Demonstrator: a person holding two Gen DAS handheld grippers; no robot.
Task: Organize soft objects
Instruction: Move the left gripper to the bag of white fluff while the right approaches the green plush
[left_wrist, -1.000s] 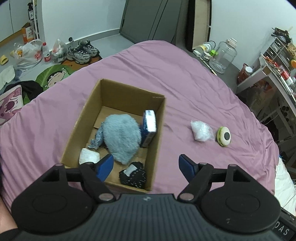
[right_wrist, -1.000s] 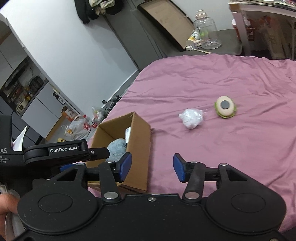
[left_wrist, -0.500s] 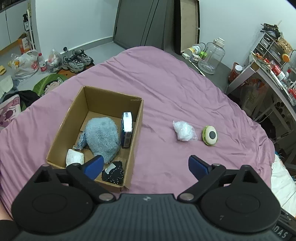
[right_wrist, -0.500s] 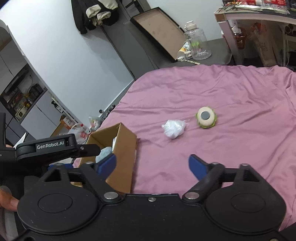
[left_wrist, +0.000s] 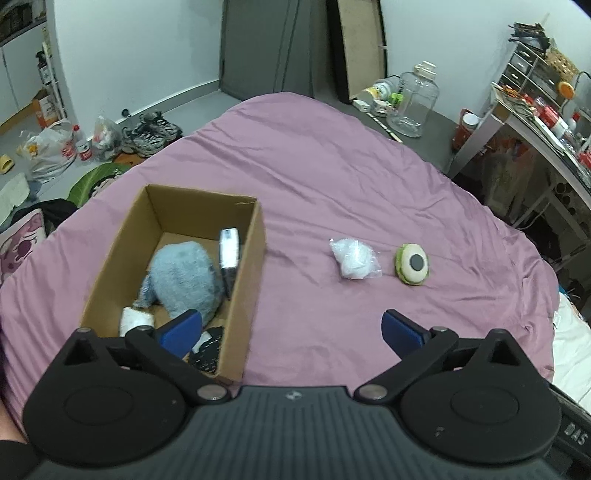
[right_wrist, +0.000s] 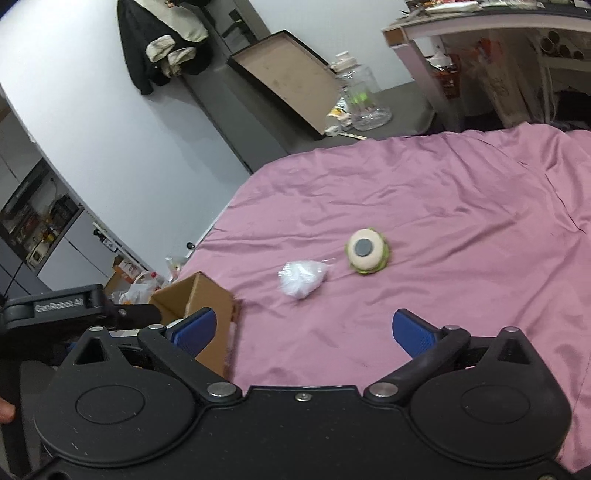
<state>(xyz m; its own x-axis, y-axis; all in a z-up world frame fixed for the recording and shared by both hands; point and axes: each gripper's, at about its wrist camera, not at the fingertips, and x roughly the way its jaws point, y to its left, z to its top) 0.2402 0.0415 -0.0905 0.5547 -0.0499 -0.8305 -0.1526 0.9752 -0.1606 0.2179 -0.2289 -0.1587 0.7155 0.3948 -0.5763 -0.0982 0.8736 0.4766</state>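
A cardboard box (left_wrist: 251, 258) sits on the pink bedspread (left_wrist: 351, 177). It holds a grey-blue plush (left_wrist: 183, 275), a blue-and-white pack (left_wrist: 229, 251), a white roll (left_wrist: 135, 319) and a black speckled item (left_wrist: 207, 350). A white soft item in a clear bag (left_wrist: 354, 258) and a round green-and-cream plush (left_wrist: 413, 264) lie to the right of the box. My left gripper (left_wrist: 291, 328) is open and empty above the box's near right corner. My right gripper (right_wrist: 303, 332) is open and empty, short of the bagged item (right_wrist: 301, 278) and round plush (right_wrist: 366, 251). The box corner (right_wrist: 207, 299) shows at its left.
Shoes (left_wrist: 149, 133) and plastic bags (left_wrist: 51, 151) lie on the floor left of the bed. A large clear jar (left_wrist: 415, 101) stands beyond the bed's far end. A cluttered desk (left_wrist: 535, 118) is at the right. The left gripper's body (right_wrist: 59, 306) shows at the left edge.
Both grippers have opened wider and pulled back and up. The box and the two loose items now look smaller and further off. Nothing on the bed has moved.
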